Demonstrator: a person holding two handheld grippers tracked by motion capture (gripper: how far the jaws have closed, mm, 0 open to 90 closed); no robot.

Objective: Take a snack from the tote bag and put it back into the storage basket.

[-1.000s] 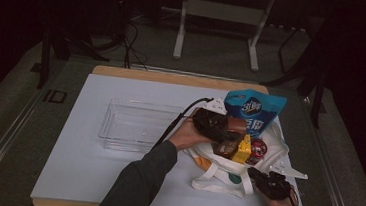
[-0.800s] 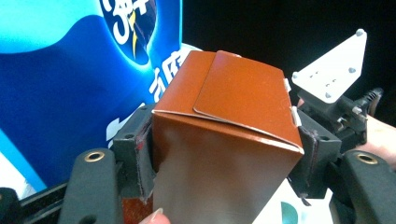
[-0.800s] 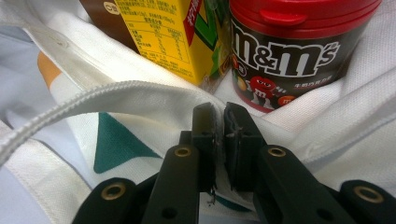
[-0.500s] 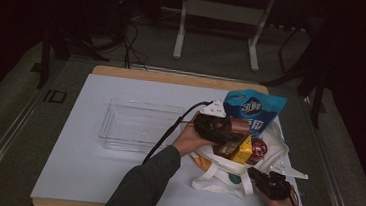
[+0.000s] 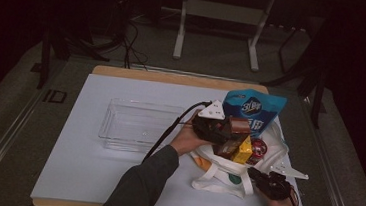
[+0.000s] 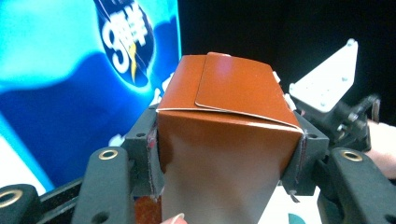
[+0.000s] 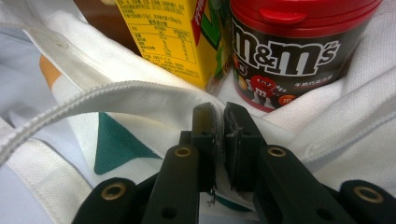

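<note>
A brown carton point(image 6: 233, 93) stands between my left gripper's point(image 6: 229, 154) pads, which press on both its sides; the jaws have just been closing on it. From above, my left gripper point(image 5: 222, 130) holds that brown carton point(image 5: 236, 130) over the open white tote bag point(image 5: 217, 175). Inside the bag are a yellow drink carton point(image 7: 163, 32) and a red-lidded M&M's tub point(image 7: 289, 46), with a blue snack bag point(image 5: 253, 109) behind. My right gripper point(image 7: 218, 116) is shut on the white tote bag's rim point(image 7: 140, 98), near the table's front right point(image 5: 260, 177).
A clear plastic tray point(image 5: 139, 124) lies left of the bag on the white mat point(image 5: 79, 174). The wooden table edge point(image 5: 173, 77) runs along the back. The right gripper's grey plate point(image 6: 327, 84) and a hand show beyond the carton.
The left hand and gripper have edged a little to the right, toward the bag. The right gripper has stayed put on the bag's rim.
</note>
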